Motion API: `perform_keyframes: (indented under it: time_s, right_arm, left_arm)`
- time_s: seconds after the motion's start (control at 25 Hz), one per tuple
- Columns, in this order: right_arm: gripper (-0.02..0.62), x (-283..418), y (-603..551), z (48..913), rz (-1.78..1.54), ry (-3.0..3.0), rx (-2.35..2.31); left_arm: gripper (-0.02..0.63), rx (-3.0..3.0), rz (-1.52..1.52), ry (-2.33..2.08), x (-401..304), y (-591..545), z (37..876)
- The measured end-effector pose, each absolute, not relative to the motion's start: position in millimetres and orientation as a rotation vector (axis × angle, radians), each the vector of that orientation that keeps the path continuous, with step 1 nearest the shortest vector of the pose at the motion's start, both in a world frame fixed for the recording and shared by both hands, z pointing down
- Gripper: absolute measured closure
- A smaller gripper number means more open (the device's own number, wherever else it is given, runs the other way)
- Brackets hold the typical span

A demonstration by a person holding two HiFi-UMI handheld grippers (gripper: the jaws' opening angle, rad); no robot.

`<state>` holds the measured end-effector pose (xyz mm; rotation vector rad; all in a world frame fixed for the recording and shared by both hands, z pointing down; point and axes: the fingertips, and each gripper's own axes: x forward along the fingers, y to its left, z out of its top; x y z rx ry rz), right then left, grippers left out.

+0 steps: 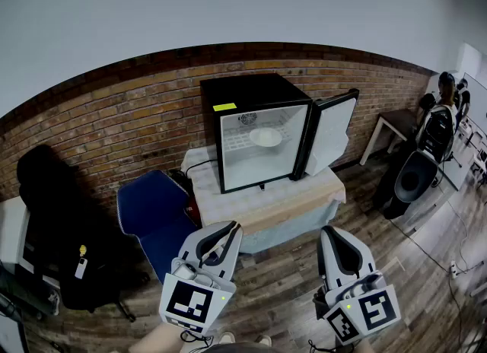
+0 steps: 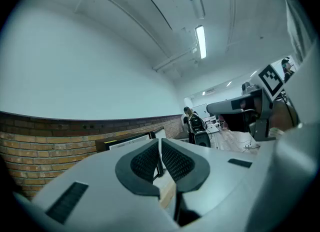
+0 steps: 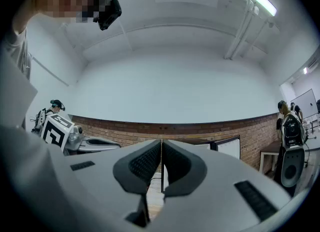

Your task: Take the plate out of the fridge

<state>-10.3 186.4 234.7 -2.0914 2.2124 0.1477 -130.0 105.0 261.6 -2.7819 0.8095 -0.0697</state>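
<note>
Left tool (image 1: 230, 227) & right tool (image 1: 329, 232) are both seen fully closed, pads together, nothing held betw. them. Both are held low, well short of the surface (image 1: 304, 195). The white plate (image 1: 265, 138) is seen on the wire shelf (image 1: 236, 143) inside the mini fridge (image 1: 251, 89), whose door (image 1: 332, 135) is swung open. Step judged: approach, reach not yet made. Next, one tool must be opened & brought level w/ the shelf so the rim can be pinched.

White plate (image 1: 265, 138), seemingly flat on upper shelf, open black fridge (image 1: 251, 96)
</note>
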Motion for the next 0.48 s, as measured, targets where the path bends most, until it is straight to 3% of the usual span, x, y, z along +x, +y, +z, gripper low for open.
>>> perform_keyframes:
  time_s: [0.48]
  right_arm:
    - [0.561,0.9,187.6,246.4,0.116,2.235,-2.087]
  left_arm:
    - [0.575,-2.807,-0.115,0.826,-112.5,110.3,273.0]
